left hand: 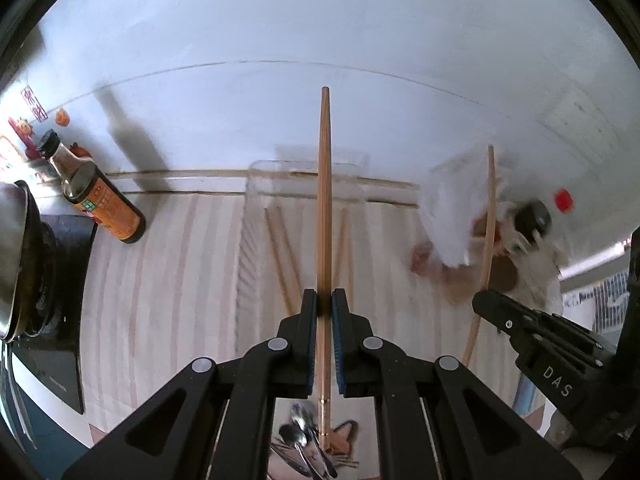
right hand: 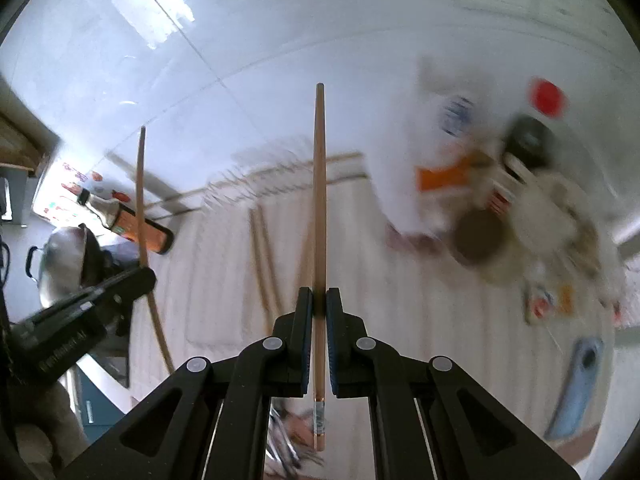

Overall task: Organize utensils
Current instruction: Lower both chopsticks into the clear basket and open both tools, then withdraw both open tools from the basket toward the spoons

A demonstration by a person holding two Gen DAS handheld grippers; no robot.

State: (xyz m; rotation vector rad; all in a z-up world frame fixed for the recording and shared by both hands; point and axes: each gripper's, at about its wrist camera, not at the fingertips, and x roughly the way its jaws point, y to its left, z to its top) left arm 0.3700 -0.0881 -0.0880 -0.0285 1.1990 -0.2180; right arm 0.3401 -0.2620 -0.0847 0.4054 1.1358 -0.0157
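My left gripper is shut on a wooden chopstick that points up and forward, above a clear plastic tray holding several chopsticks. My right gripper is shut on a second chopstick, also pointing forward above the tray's chopsticks. Each gripper shows in the other's view: the right gripper with its chopstick, the left gripper with its chopstick. Metal spoons lie below near me.
A soy sauce bottle stands at the left by a stove with a metal pot. Blurred bags, jars and a red-capped container crowd the right. A blue item lies at the right front. A white wall rises behind.
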